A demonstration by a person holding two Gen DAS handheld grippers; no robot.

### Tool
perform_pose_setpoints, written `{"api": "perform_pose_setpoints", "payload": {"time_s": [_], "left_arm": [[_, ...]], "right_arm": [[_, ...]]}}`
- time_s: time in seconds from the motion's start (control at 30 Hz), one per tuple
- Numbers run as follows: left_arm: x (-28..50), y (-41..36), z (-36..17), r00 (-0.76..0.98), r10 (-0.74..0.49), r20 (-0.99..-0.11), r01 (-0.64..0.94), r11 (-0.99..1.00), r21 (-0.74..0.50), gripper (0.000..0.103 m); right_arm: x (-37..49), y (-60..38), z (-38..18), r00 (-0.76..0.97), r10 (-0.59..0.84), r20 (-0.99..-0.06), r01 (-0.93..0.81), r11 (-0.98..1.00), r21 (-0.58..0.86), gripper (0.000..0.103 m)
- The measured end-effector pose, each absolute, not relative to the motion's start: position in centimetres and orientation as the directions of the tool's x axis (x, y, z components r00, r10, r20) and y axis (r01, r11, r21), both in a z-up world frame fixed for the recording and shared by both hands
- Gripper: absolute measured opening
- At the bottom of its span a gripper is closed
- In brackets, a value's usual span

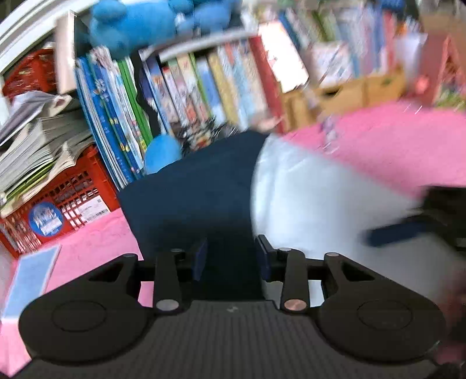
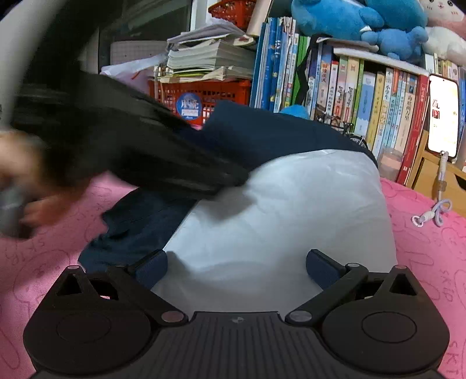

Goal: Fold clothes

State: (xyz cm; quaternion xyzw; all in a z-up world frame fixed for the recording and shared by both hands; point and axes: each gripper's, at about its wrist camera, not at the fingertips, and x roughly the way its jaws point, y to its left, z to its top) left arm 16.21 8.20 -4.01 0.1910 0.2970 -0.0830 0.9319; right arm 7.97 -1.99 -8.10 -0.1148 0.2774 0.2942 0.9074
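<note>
A navy garment [image 1: 189, 198] lies on the pink bedding [image 1: 378, 140], with a white garment [image 1: 305, 198] folded over its right part. My left gripper [image 1: 233, 258] hovers above the navy cloth, its blue pads a short way apart and nothing pinched between them; this view is motion-blurred. In the right wrist view my right gripper [image 2: 237, 268] stands wide open over the near edge of the white garment [image 2: 291, 210], holding nothing. The left gripper shows there as a dark blur [image 2: 230, 177] across the navy garment [image 2: 262, 131], with a hand [image 2: 26, 180] behind it.
A red crate [image 2: 204, 93] topped with stacked papers, a row of upright books [image 2: 364, 102] and blue plush toys [image 2: 335, 17] line the far edge. A lit phone [image 2: 442, 116] leans at the right; a lanyard clip [image 2: 431, 215] lies on the pink bedding [image 2: 422, 262].
</note>
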Motion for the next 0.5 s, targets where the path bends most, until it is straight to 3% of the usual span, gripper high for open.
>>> {"api": "perform_pose_setpoints", "payload": {"time_s": [0.23, 0.33, 0.4, 0.5], "left_arm": [[24.3, 10.9, -7.7, 0.741, 0.290, -0.606, 0.019, 0.893, 0.450, 0.033], [25.4, 13.2, -7.6, 0.698, 0.300, -0.650, -0.052, 0.927, 0.372, 0.033], [24.5, 13.9, -6.8, 0.699, 0.323, -0.639, -0.095, 0.927, 0.364, 0.031], [20.7, 15.1, -4.5, 0.749, 0.262, -0.609, -0.088, 0.950, 0.300, 0.032]], "right_arm": [[8.0, -1.9, -8.0, 0.659, 0.478, -0.580, -0.609, 0.792, -0.039, 0.103], [8.1, -1.9, -8.0, 0.654, 0.482, -0.583, -0.611, 0.791, -0.031, 0.103], [8.1, -1.9, -8.0, 0.654, 0.481, -0.584, -0.610, 0.792, -0.031, 0.103], [8.0, -1.9, -8.1, 0.655, 0.477, -0.586, -0.608, 0.794, -0.033, 0.103]]}}
